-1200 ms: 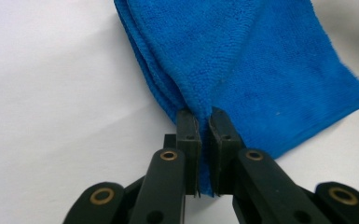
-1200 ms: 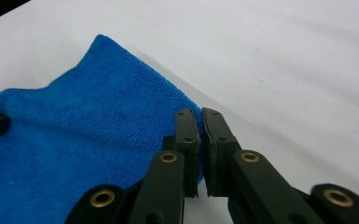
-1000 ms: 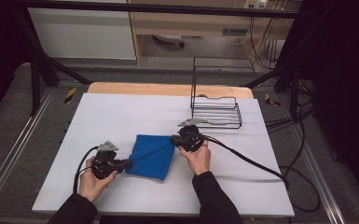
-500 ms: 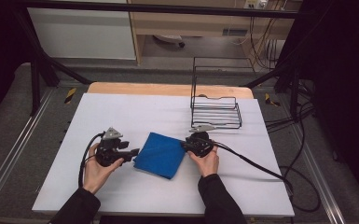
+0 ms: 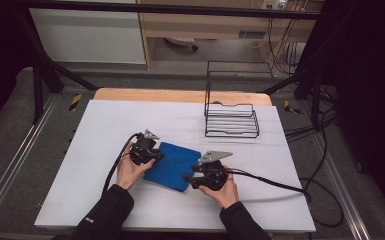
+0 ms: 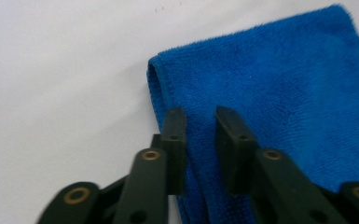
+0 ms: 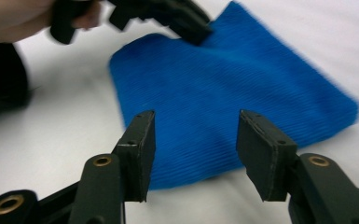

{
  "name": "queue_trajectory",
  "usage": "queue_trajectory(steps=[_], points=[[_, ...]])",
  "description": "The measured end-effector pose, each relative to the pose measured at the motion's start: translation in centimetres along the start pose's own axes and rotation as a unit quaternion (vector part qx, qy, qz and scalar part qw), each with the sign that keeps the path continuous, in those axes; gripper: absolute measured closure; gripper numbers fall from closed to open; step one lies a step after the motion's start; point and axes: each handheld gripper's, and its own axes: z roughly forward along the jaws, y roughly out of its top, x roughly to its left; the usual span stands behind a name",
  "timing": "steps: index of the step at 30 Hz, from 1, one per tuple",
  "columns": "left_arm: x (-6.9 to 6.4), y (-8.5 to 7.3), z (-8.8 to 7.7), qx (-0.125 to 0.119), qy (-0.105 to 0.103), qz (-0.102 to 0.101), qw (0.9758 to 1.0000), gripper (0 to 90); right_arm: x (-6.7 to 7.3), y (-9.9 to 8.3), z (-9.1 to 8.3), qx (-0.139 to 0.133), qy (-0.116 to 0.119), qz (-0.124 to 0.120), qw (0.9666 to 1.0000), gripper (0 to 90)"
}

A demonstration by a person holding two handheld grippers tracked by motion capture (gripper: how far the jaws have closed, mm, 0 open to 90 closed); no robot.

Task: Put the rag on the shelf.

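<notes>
Both forearms enter from the bottom of the high view. The left claw (image 5: 156,156) is held level, pointing right; its jaws have just been closing and stand a narrow gap apart. The right claw (image 5: 187,179) points left; its jaws have just been opening and stand wide apart.

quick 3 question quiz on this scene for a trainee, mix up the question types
1. True or false: the blue cloth is folded and lies flat on the white table.
2. Which stands farthest from the person? A) cloth B) wire rack C) left gripper
3. Fill in: the right gripper has its jaws ____ with a corner of the cloth in front of them.

Key: 1 true. 2 B. 3 open; those jaws have just been opening, with nothing pinched between them.
</notes>
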Motion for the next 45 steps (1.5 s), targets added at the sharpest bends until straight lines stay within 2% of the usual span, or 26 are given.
queue_trajectory(steps=[1,2,3,6,9,11,13,14,15,16,17,18,20,22,23,25,26,28,29,30,34,36,38,42,43,45], points=[[-0.1,-0.1,0.3,0.002,0.000,-0.002,1.0000,74.6,0.0,0.0,0.0,0.000,0.000,0.000,1.0000,48.1],[-0.1,-0.1,0.4,0.006,-0.001,0.003,1.0000,80.5,0.6,-0.5,0.2,0.006,0.013,0.001,0.9999,48.0],[-0.2,-0.1,0.5,0.007,0.001,0.009,0.9999,80.5,0.6,-0.5,0.2,0.006,0.013,0.001,0.9999,48.0],[-0.8,0.0,0.6,0.009,0.015,0.025,0.9995,87.8,1.6,-0.9,0.8,0.026,0.015,-0.021,0.9993,47.3],[-0.9,0.2,0.3,-0.001,0.025,0.037,0.9990,89.5,2.7,-1.1,1.7,0.035,0.020,-0.035,0.9986,49.5],[-0.2,0.5,-0.2,-0.021,0.026,0.026,0.9991,89.5,2.9,-1.3,2.1,0.043,0.012,-0.042,0.9981,52.0],[0.1,0.7,-0.3,-0.024,0.027,0.021,0.9991,89.5,2.9,-1.6,2.5,0.050,0.009,-0.046,0.9976,56.0],[0.6,0.9,-0.3,-0.030,0.036,0.014,0.9988,89.4,2.9,-1.8,2.7,0.051,0.006,-0.051,0.9974,58.5],[0.6,0.9,-0.3,-0.030,0.036,0.014,0.9988,89.3,2.9,-1.8,2.7,0.051,0.006,-0.051,0.9974,58.5],[0.8,1.0,-0.2,-0.029,0.032,0.006,0.9991,89.3,2.9,-1.9,2.7,0.049,0.001,-0.059,0.9971,62.0],[0.9,0.9,0.0,-0.024,0.024,-0.004,0.9994,87.7,2.9,-1.9,2.7,0.049,-0.009,-0.065,0.9967,69.9],[1.0,0.9,0.2,-0.018,0.024,-0.006,0.9995,87.7,2.9,-1.9,2.7,0.049,-0.009,-0.065,0.9967,69.9],[0.9,0.6,0.4,-0.013,0.030,-0.004,0.9995,82.8,2.8,-2.0,2.7,0.049,-0.017,-0.070,0.9962,76.8],[0.9,0.4,0.0,-0.019,0.026,-0.008,0.9994,78.1,2.8,-2.0,2.8,0.048,-0.021,-0.075,0.9958,81.6],[0.9,0.4,-0.3,-0.023,0.026,-0.009,0.9994,71.0,2.8,-2.0,2.7,0.049,-0.020,-0.077,0.9956,85.7],[0.9,0.2,-1.0,-0.031,0.022,-0.010,0.9992,68.3,2.8,-2.0,2.7,0.048,-0.020,-0.079,0.9955,86.9],[0.8,0.1,-1.5,-0.033,0.016,-0.010,0.9993,59.6,2.8,-1.9,2.7,0.049,-0.018,-0.077,0.9957,88.0],[0.7,-0.3,-2.4,-0.034,-0.003,-0.013,0.9993,52.4,2.7,-1.8,2.6,0.053,-0.016,-0.075,0.9956,88.3],[0.6,-0.7,-2.9,-0.037,-0.012,-0.016,0.9991,52.4,2.7,-1.8,2.6,0.053,-0.016,-0.075,0.9956,88.3],[0.5,-1.1,-3.3,-0.037,-0.016,-0.014,0.9991,45.7,2.7,-1.7,2.5,0.055,-0.013,-0.077,0.9954,88.5],[0.0,-3.3,-4.5,-0.025,-0.015,-0.002,0.9996,44.1,2.6,-1.5,2.0,0.061,-0.009,-0.081,0.9948,88.6],[-0.1,-4.3,-4.9,-0.028,-0.023,-0.009,0.9993,42.4,2.6,-1.4,1.2,0.071,-0.005,-0.091,0.9933,88.6],[0.0,-5.0,-5.4,-0.030,-0.021,-0.013,0.9992,40.9,2.5,-1.4,0.8,0.073,-0.002,-0.088,0.9934,88.6],[0.1,-5.4,-6.5,-0.041,-0.015,-0.010,0.9990,35.8,1.8,-1.8,-0.8,0.085,0.011,-0.089,0.9923,88.6],[0.1,-5.4,-6.7,-0.046,-0.016,-0.015,0.9987,33.0,1.5,-2.1,-1.7,0.090,0.016,-0.087,0.9920,88.6],[0.2,-5.3,-7.0,-0.052,-0.014,-0.016,0.9984,31.8,1.3,-2.3,-2.2,0.093,0.023,-0.088,0.9914,88.5]])
